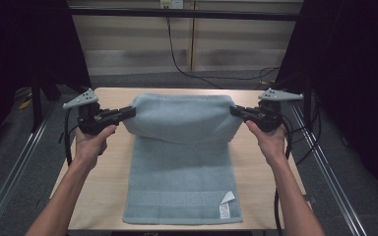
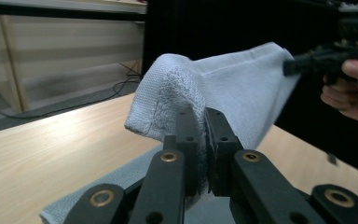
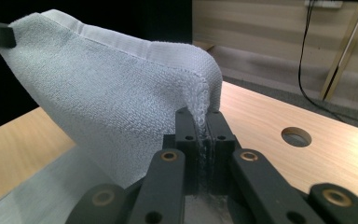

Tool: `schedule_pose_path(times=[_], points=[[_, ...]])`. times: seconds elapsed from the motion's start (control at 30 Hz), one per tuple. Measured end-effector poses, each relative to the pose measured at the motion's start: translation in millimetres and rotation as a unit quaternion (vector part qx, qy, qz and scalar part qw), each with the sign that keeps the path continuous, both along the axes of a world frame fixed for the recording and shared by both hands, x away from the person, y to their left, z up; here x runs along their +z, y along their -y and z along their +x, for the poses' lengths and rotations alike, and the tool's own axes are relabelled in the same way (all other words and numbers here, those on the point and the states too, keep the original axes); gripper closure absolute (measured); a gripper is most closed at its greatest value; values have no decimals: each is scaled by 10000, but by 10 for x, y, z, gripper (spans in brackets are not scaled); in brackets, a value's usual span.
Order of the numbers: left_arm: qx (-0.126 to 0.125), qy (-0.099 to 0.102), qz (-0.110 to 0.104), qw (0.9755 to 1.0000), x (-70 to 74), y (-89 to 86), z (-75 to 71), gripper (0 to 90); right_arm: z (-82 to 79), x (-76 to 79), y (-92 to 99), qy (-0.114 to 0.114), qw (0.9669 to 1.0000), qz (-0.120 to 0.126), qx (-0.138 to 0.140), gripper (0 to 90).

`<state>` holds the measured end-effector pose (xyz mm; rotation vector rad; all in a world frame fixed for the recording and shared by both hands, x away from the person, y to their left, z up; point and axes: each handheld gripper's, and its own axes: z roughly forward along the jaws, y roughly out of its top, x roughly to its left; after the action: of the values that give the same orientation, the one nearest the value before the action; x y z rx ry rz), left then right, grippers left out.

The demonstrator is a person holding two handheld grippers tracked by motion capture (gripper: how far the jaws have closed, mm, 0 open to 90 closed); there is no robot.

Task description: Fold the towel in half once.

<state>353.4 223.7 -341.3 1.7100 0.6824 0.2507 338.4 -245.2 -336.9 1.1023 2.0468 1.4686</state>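
A pale wooden tabletop carries a light blue towel, its near half lying flat, white label upturned.

A black cable trails across the floor behind the wooden table.

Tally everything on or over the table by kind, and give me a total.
Light blue terry towel: 1, far end lifted, near end flat on the wooden table.
Black handheld grippers: 2, left gripper and right gripper, each with jaws clamped on a far corner of the towel.
White care label: 1.
Total: 4
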Motion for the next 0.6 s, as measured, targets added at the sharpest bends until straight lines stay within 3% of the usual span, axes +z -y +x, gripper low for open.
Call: schedule_pose_path(times=[0.07, 0.17, 0.2, 0.23, 0.3, 0.37, 0.4, 0.47, 0.5, 0.53, 0.57, 0.6], points=[[-66, -64, 77, 9999, -105, -28, -117, 856, -141, -12, -9, 30, 9999, -14, 103, 862], [-152, -275, 261, 9992, -404, -40, -269, 855, -329, -147, -46, -87, 9993, -255, 240, 862], [-152, -275, 261, 9992, -404, -40, -269, 855, -329, -147, -46, -87, 9993, -255, 240, 862], [-250, -457, 275, 9983, -626, -55, -375, 854, -435, -314, -66, -268, 9985, -355, 332, 861], [-369, -693, 369, 9962, -788, -55, -493, 851, -551, -501, -85, -463, 9972, -369, 461, 860], [-475, -747, 635, 9940, -888, -43, -601, 844, -680, -664, -109, -524, 9963, -417, 543, 849], [-475, -747, 635, 9940, -888, -43, -601, 842, -680, -664, -109, -524, 9963, -417, 543, 849], [-571, -794, 681, 9929, -985, -67, -687, 838, -839, -851, -107, -671, 9953, -288, 637, 847], [-554, -950, 752, 9911, -1106, -100, -749, 839, -887, -907, -113, -723, 9949, -328, 629, 842], [-554, -950, 752, 9911, -1106, -100, -749, 840, -933, -960, -118, -792, 9941, -370, 647, 838], [-610, -1140, 789, 9885, -1255, -109, -811, 840, -976, -1011, -119, -855, 9930, -424, 692, 826], [-610, -1140, 789, 9885, -1255, -109, -811, 839, -976, -1011, -119, -855, 9930, -424, 692, 826]])
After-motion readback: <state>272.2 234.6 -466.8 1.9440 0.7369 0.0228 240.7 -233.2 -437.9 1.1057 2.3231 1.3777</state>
